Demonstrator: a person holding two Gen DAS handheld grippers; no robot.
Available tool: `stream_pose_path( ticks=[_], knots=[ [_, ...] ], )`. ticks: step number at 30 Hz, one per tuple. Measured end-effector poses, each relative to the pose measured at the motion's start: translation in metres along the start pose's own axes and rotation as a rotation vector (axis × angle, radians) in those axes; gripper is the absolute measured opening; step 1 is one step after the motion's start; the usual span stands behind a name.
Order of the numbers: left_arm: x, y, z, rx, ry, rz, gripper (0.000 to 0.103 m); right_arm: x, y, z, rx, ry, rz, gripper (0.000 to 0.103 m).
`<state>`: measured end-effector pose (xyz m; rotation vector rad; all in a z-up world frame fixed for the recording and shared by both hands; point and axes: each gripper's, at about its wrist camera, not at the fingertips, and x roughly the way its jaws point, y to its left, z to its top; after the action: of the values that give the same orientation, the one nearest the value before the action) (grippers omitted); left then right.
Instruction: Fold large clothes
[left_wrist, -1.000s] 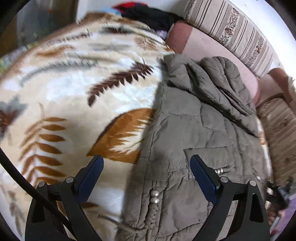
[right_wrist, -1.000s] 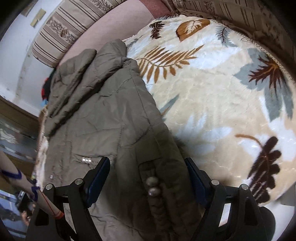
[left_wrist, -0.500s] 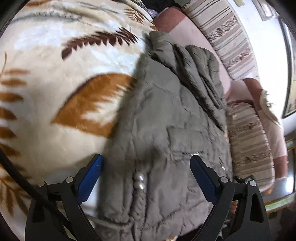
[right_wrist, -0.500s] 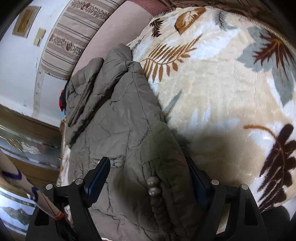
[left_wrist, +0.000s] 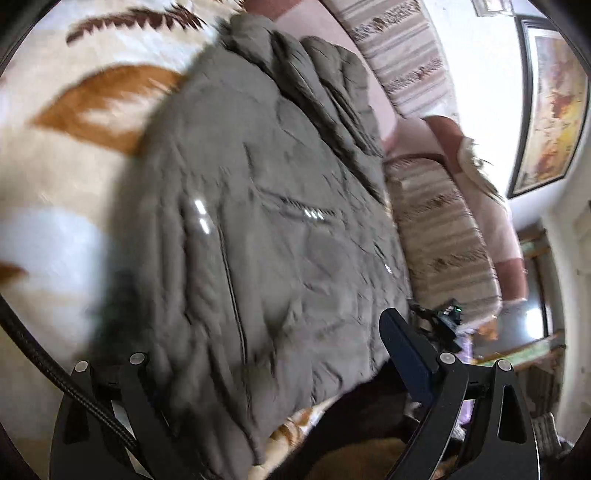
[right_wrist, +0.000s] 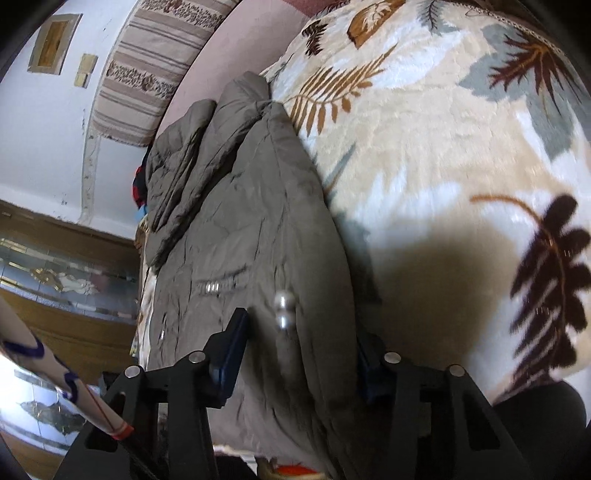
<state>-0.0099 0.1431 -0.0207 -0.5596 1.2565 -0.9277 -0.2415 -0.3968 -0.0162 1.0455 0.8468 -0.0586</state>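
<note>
Olive quilted jacket (right_wrist: 251, 236) is lying flat along the edge of the leaf-print blanket (right_wrist: 443, 147), spread for folding. Right gripper (right_wrist: 295, 354) is closing its jaws around the thick hem by the metal snaps (right_wrist: 282, 310), seemingly gathering it, while left gripper (left_wrist: 266, 373) is hovering wide open over the hem's other end, holding nothing.

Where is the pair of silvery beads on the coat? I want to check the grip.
In the right wrist view, the silvery beads sit on the olive coat, between the right gripper's closing fingers.
</note>
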Motion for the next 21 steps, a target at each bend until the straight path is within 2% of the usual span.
stream_pose_path(
  ticks=[7,10,11,14,18,21],
  knots=[
    [0.004,0.000,-0.007,-0.015,-0.001,-0.032,0.094,0.008,-0.001,-0.029,-0.046,0.080,0.009,0.055],
    [0.001,-0.009,-0.006,0.013,-0.020,-0.025,0.092,0.000,0.010,-0.034,-0.082,0.046,0.019,0.049],
    [-0.001,-0.013,-0.004,0.021,-0.029,-0.022,0.089,-0.006,0.015,-0.035,-0.092,0.024,0.042,0.049],
    [-0.003,-0.020,0.005,0.035,-0.052,-0.001,0.088,-0.014,0.023,-0.032,-0.100,-0.005,0.084,0.049],
    [0.011,-0.015,0.009,0.005,-0.035,0.024,0.088,0.004,0.026,-0.031,-0.114,0.030,0.044,0.049],
    [0.016,-0.014,0.001,0.009,-0.019,0.034,0.088,0.015,0.021,-0.037,-0.104,0.049,0.049,0.049]
  ],
)
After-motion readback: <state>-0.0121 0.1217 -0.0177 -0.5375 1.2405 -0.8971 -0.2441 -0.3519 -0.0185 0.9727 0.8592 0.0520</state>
